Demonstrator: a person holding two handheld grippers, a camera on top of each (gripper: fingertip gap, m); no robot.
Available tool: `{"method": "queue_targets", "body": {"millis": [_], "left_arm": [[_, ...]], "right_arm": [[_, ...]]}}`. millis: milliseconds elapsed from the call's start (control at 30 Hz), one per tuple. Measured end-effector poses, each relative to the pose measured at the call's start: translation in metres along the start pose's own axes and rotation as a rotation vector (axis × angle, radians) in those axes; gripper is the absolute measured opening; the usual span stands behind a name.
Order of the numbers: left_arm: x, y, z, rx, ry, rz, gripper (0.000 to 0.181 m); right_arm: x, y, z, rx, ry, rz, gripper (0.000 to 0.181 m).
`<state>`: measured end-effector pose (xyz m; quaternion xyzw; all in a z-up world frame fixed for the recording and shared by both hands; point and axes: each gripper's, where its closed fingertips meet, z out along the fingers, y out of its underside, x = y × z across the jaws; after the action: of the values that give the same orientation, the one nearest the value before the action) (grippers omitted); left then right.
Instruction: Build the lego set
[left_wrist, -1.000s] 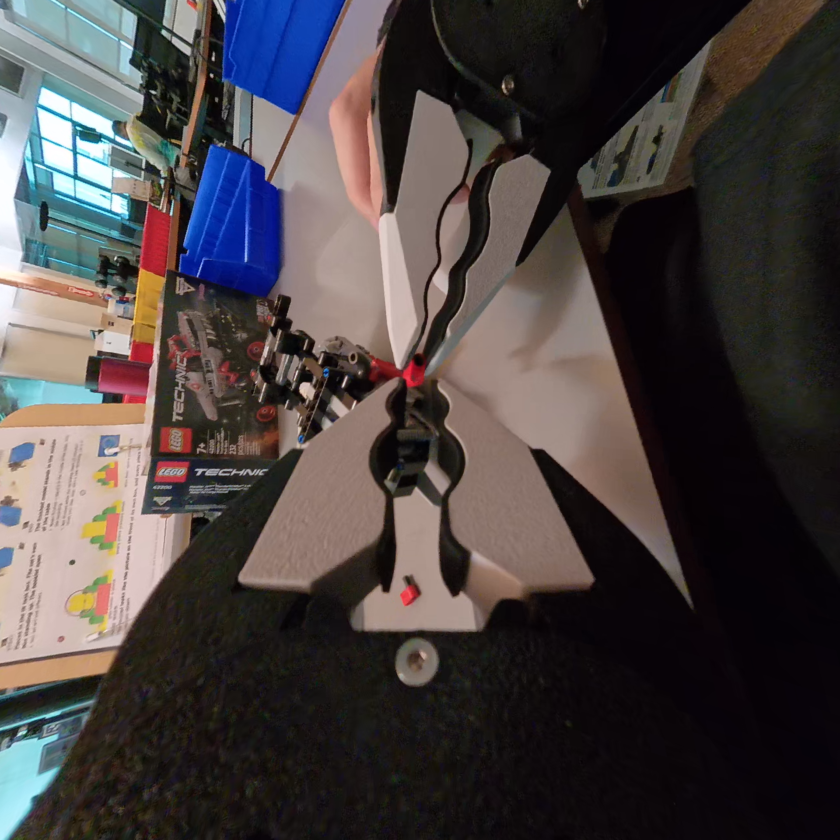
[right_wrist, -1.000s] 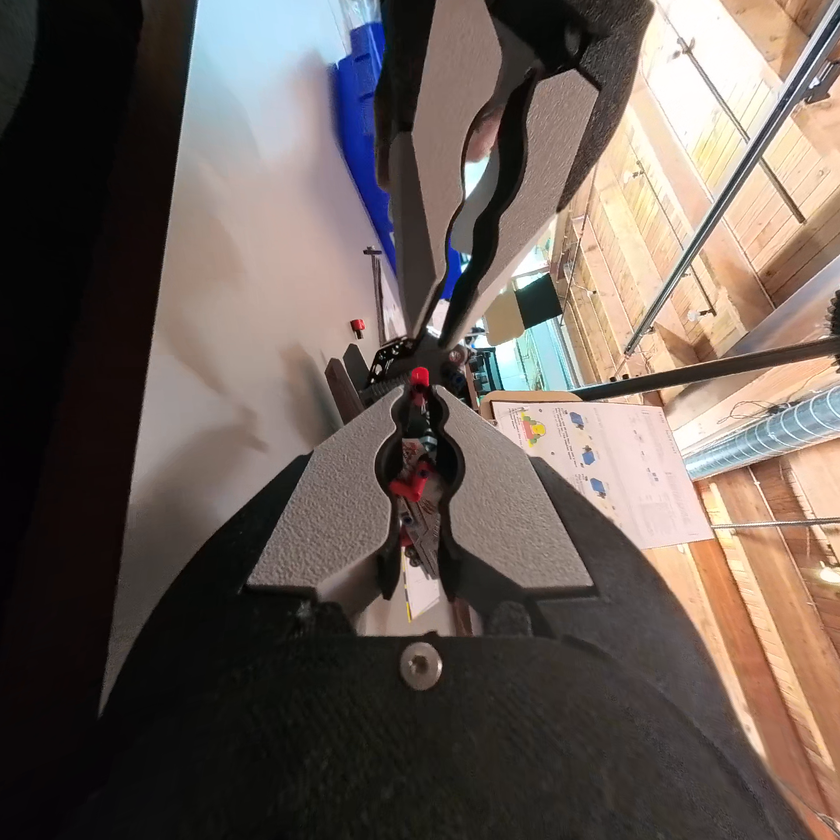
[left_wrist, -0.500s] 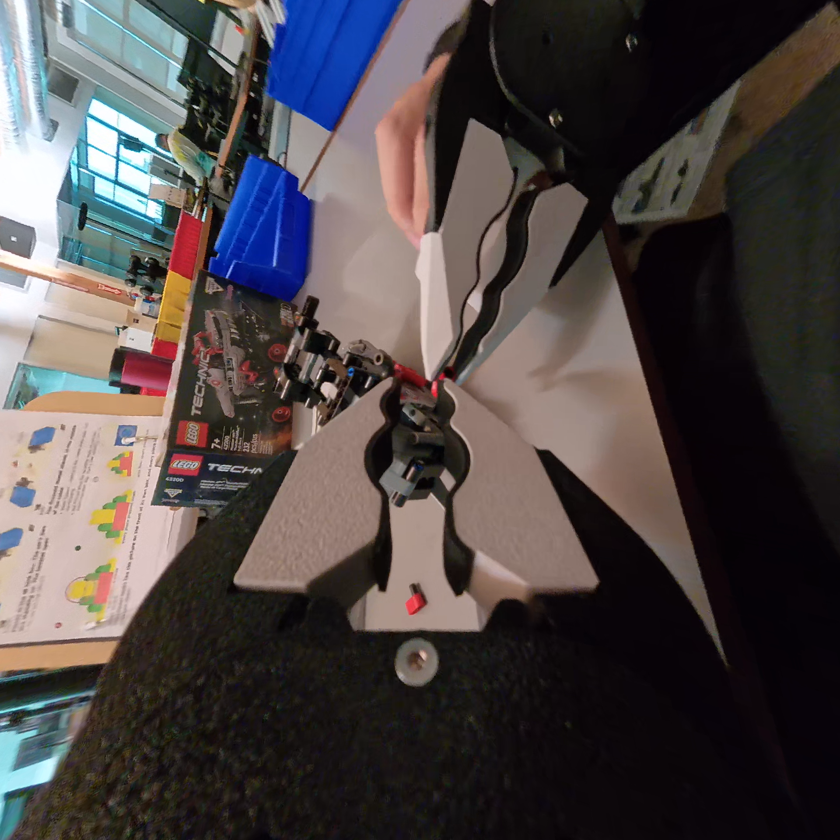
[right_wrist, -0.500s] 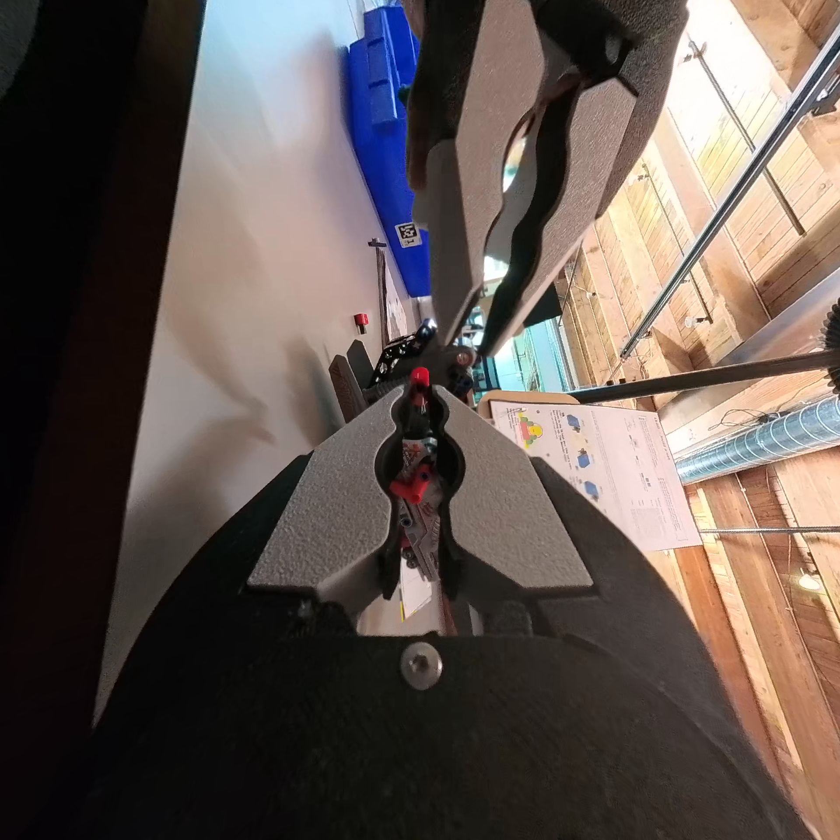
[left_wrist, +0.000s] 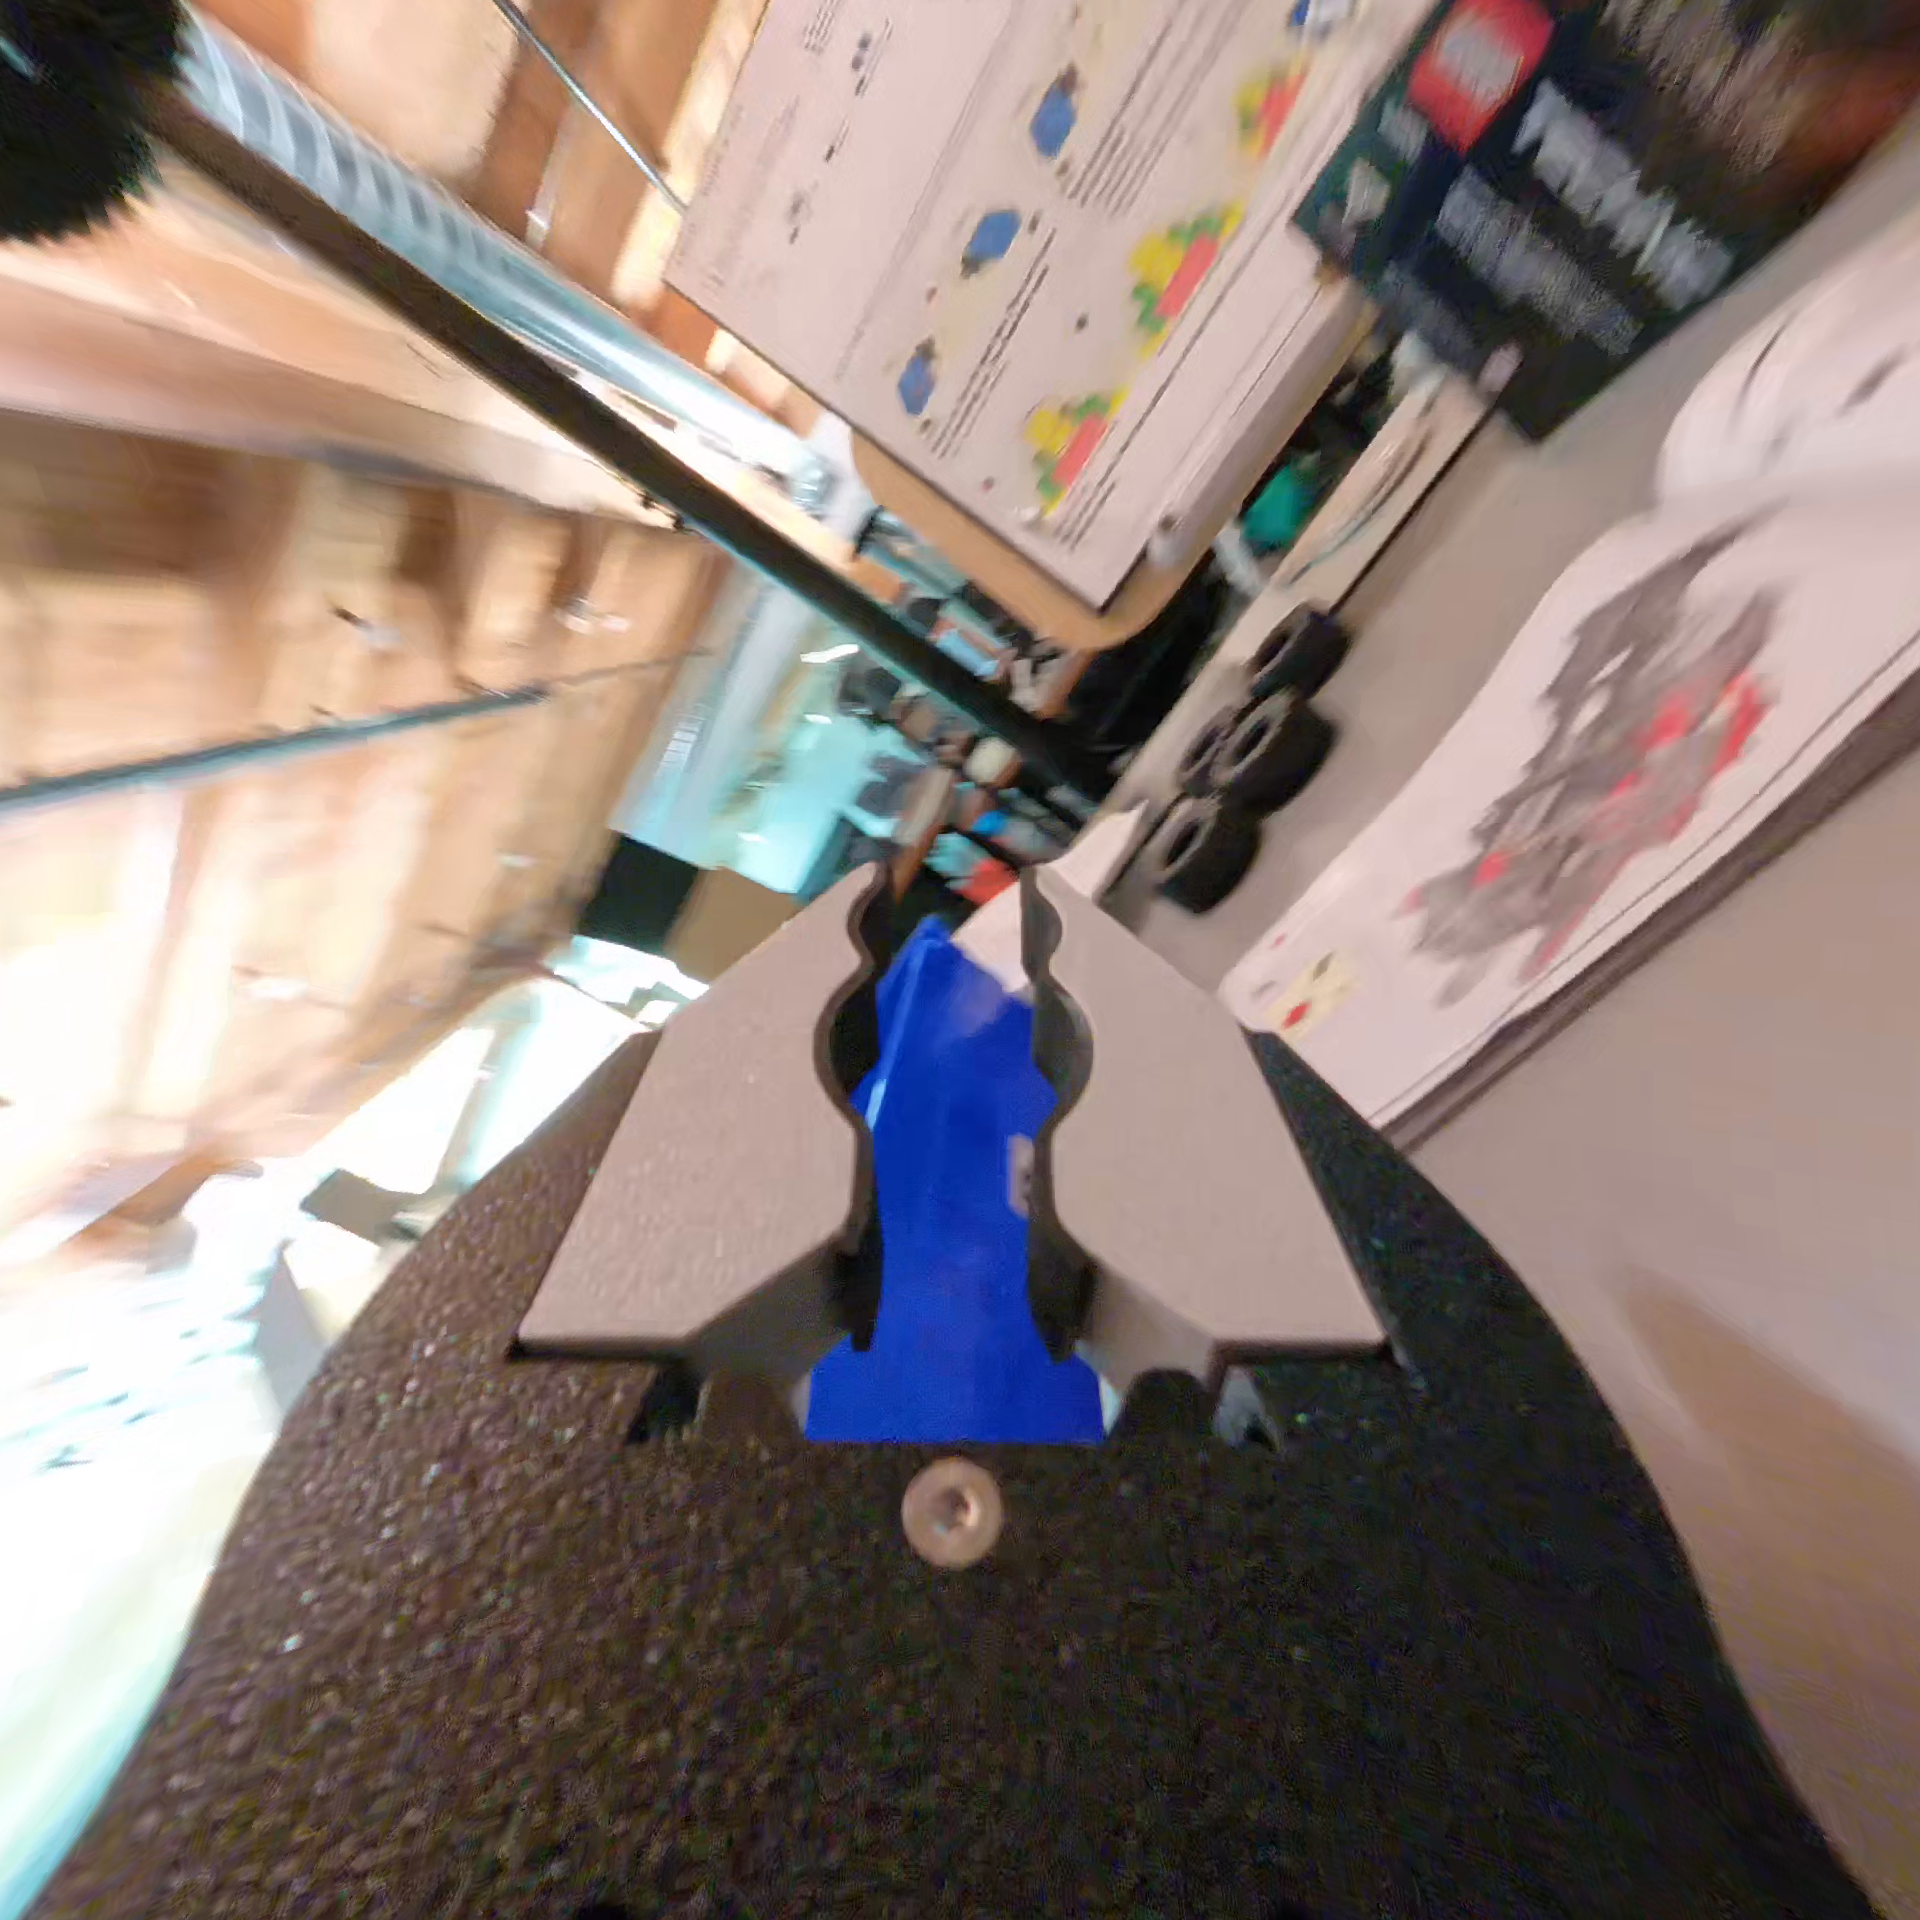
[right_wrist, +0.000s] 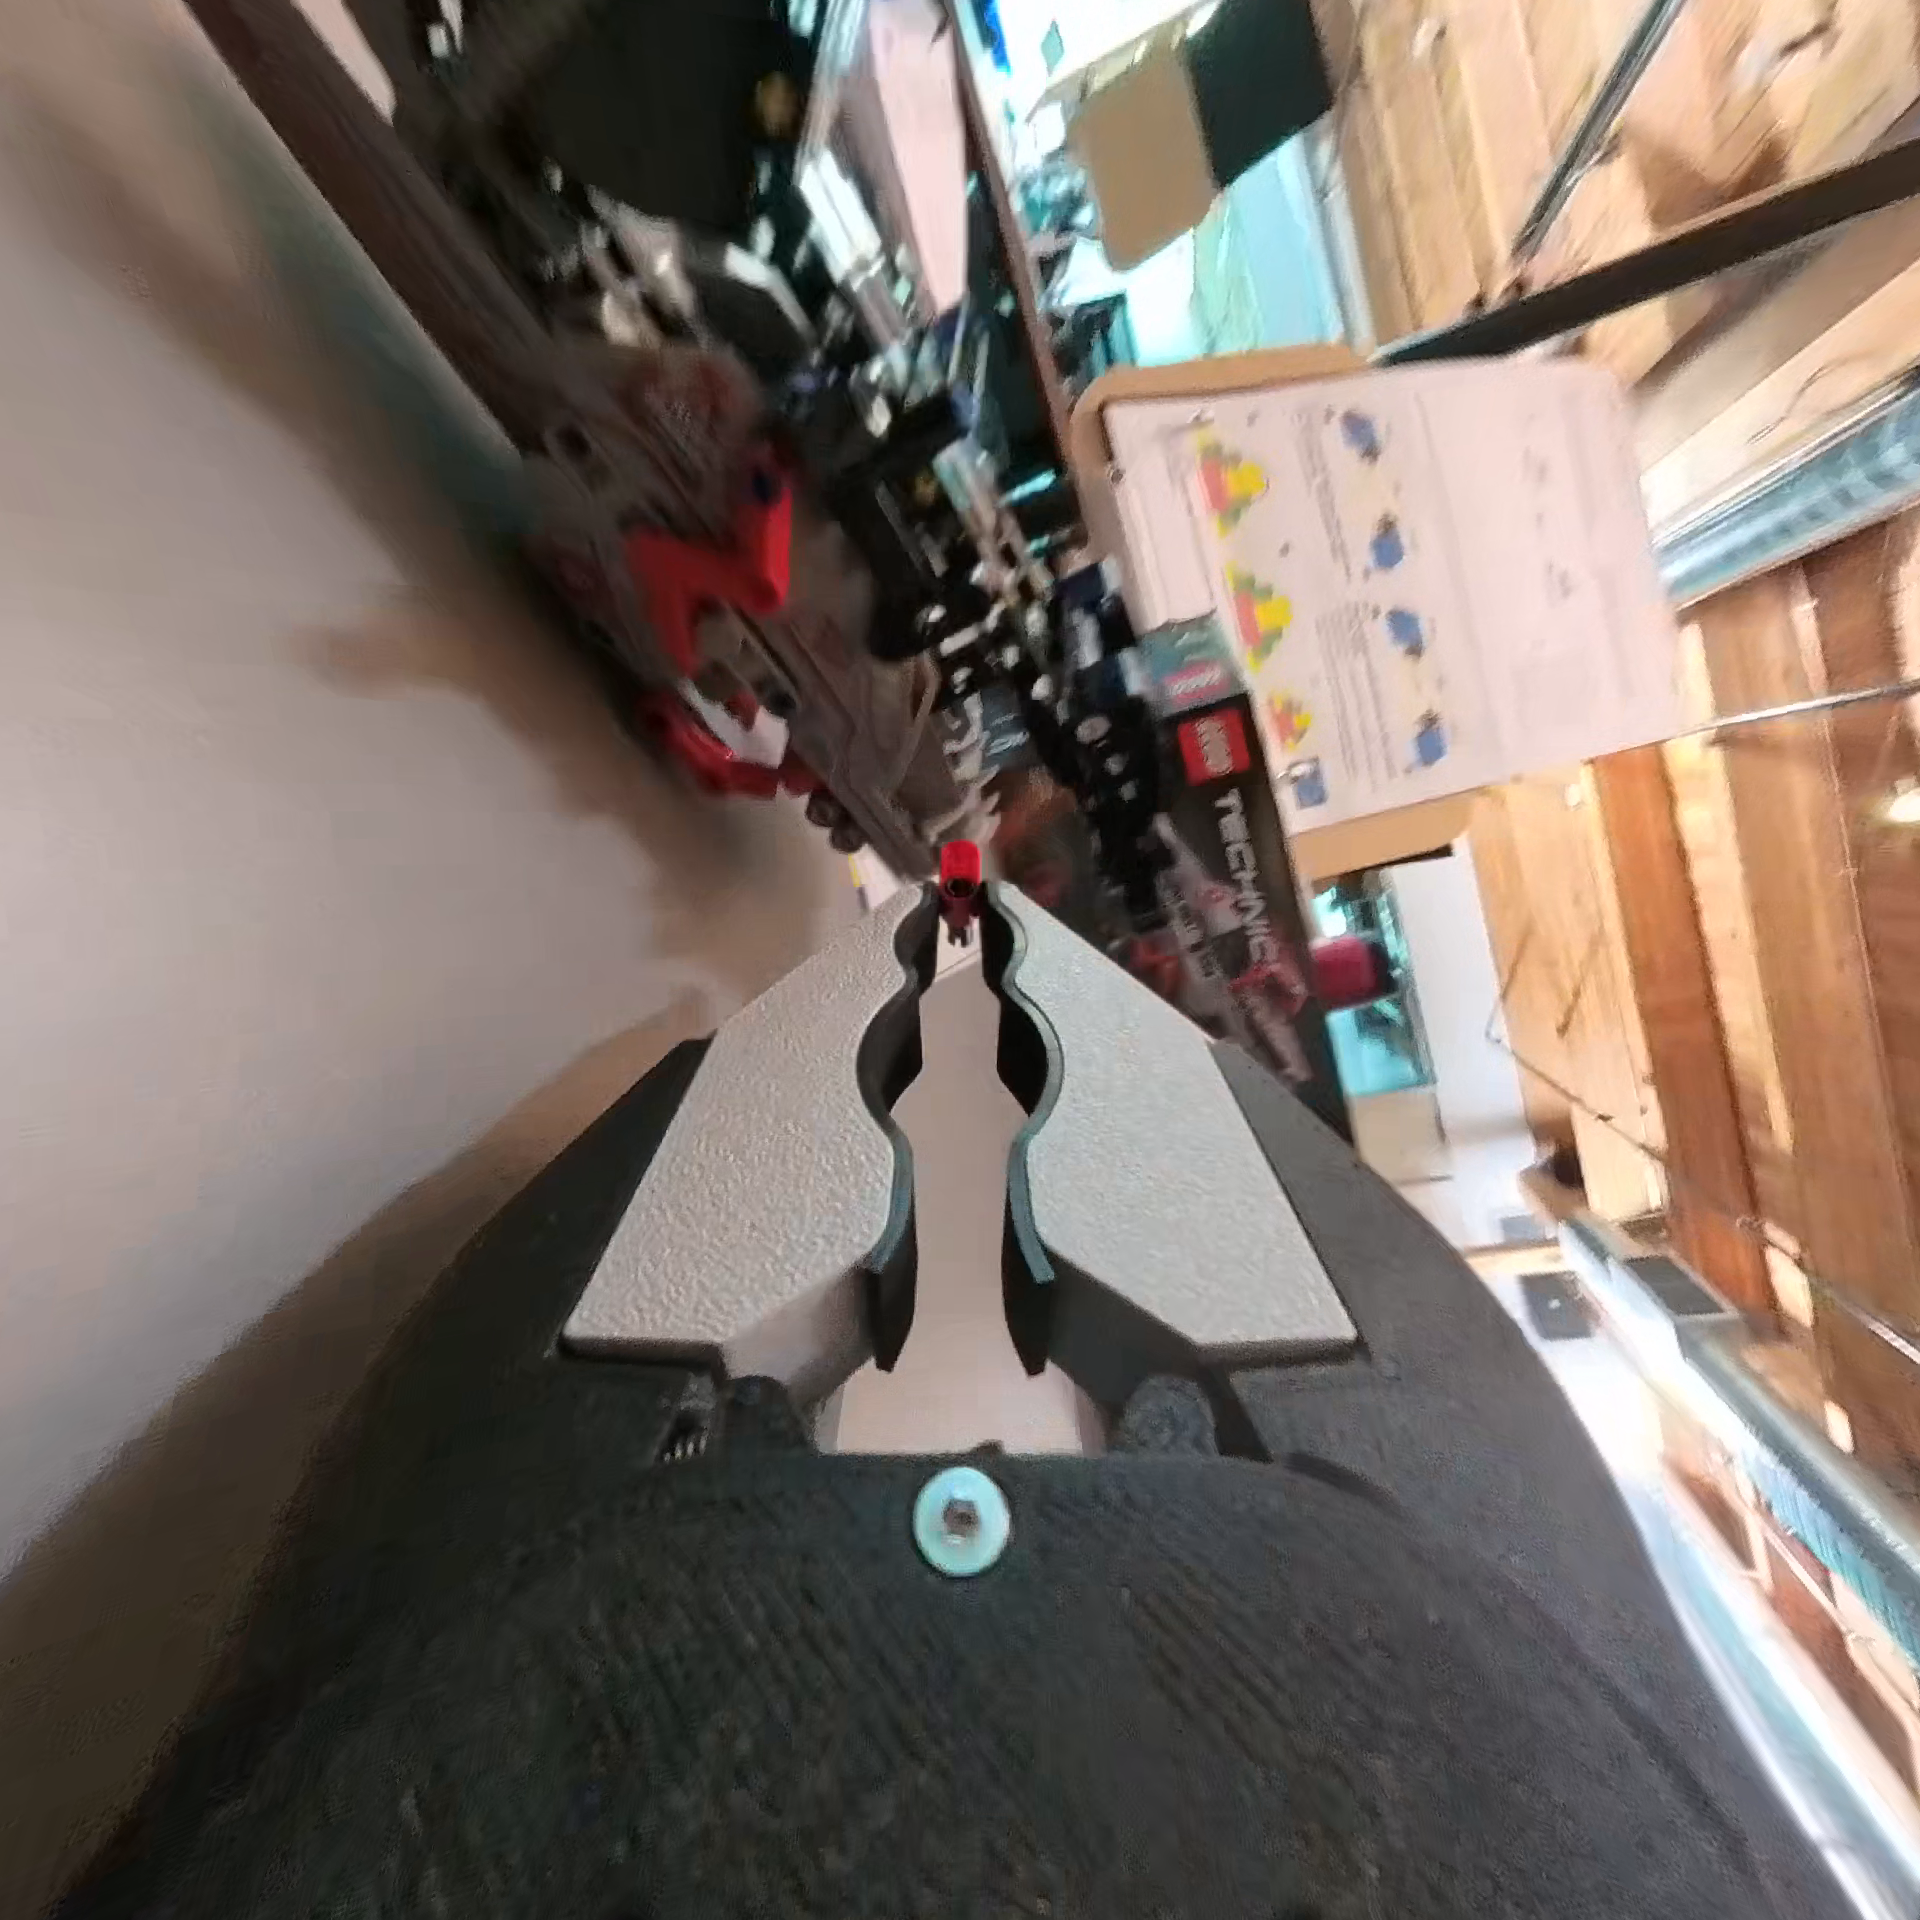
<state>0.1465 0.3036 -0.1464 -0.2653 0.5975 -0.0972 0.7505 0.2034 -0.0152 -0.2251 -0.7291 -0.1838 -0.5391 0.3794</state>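
Two grippers over pale tabletop (right_wrist: 260, 831), timber-walled room: left gripper (left_wrist: 956, 894) parted, empty, blue plastic bin (left_wrist: 951, 1195) beyond; right gripper (right_wrist: 961, 902) nipping small red lego pin (right_wrist: 958, 878), blurred red-grey lego model (right_wrist: 727, 613) on table ahead.

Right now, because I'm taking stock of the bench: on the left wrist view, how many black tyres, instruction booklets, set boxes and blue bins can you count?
Black tyres: 3
Instruction booklet: 1
Set box: 1
Blue bin: 1
Total: 6
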Motion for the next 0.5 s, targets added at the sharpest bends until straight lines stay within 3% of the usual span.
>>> {"method": "queue_targets", "body": {"millis": [100,133,267,500], "left_arm": [[0.013,0.007,0.006,0.020,-0.063,0.309,0.008],[0.017,0.009,0.009,0.015,-0.058,0.333,0.005],[0.023,0.029,0.021,-0.039,0.044,0.172,0.005],[0.039,0.037,0.026,-0.054,0.119,0.207,0.001]], "right_arm": [[-0.012,0.011,0.007,-0.091,-0.050,-0.043,0.006],[-0.021,0.014,0.010,-0.120,-0.083,-0.081,0.006],[-0.027,0.022,0.016,-0.175,-0.109,-0.090,0.006],[-0.027,0.022,0.022,-0.167,-0.095,-0.056,0.006]]}}
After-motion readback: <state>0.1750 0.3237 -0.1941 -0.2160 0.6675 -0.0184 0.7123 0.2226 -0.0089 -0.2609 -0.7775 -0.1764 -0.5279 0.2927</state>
